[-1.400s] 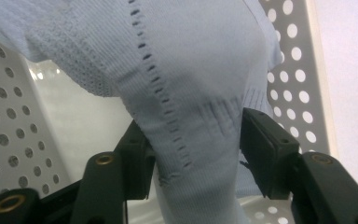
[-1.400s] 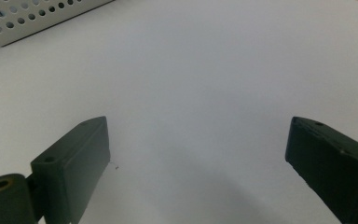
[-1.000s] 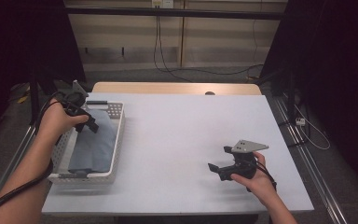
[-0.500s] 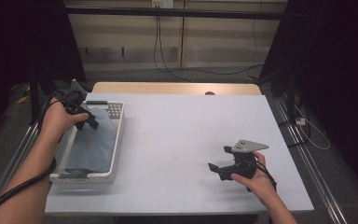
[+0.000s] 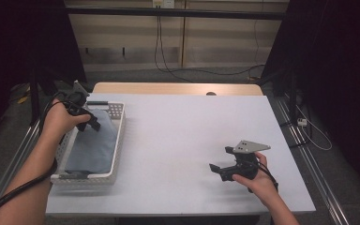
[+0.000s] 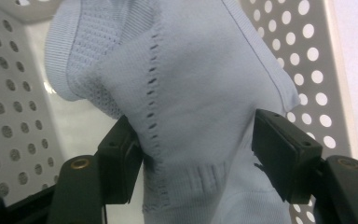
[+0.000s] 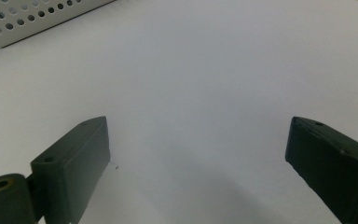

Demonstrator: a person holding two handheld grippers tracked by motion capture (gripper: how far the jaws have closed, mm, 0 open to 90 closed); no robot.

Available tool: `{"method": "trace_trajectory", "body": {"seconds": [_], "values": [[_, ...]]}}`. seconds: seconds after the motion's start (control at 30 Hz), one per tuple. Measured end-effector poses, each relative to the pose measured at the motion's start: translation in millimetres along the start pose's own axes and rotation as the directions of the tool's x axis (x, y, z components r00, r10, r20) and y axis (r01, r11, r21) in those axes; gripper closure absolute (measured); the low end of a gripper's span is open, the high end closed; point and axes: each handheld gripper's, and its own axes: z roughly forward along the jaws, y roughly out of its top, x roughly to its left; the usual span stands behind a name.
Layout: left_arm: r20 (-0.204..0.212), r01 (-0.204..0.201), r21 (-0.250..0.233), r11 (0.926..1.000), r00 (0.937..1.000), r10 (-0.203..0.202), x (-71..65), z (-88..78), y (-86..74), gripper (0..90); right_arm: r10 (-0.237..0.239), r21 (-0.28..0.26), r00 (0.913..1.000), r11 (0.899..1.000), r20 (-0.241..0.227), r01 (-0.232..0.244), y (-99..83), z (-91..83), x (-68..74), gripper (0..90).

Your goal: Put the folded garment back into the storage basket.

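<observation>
While the pale blue knit garment [image 6: 191, 93] lies in the white perforated basket [image 5: 117, 136] at the tabletop's [image 5: 192, 140] left, its fabric sits between the left gripper's [image 5: 86, 119] jaws, which have just been opening; knit could snag a pad and lift out. The right gripper [image 5: 229, 168] rests low, jaws spread, empty.

White table [image 5: 178, 136], black curtains [image 5: 328, 61], beige wall [image 5: 178, 42] behind.
</observation>
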Motion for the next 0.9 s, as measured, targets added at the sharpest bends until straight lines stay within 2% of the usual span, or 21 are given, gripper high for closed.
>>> {"method": "trace_trajectory", "body": {"seconds": [0.13, 0.47, 0.9], "values": [[0.002, 0.005, -0.018, 0.9998, 1.0, -0.005, 1.4, -1.1, -0.6, 30.4, -0.001, 0.001, 1.0, 1.0, 0.0, 0.001, 0.0, 0.1, 0.0, 6.5], [-0.002, -0.002, -0.026, 0.9997, 1.0, 0.001, 1.7, -7.0, -0.4, 28.4, -0.002, 0.001, 1.0, 1.0, -0.001, 0.002, 0.2, 0.2, 0.7, 6.5], [-0.012, -0.006, -0.065, 0.9978, 0.9999, 0.006, 0.9, -18.5, 2.9, 25.8, -0.005, 0.003, 1.0, 1.0, -0.004, 0.005, 0.1, 0.9, 1.4, 6.5]]}}
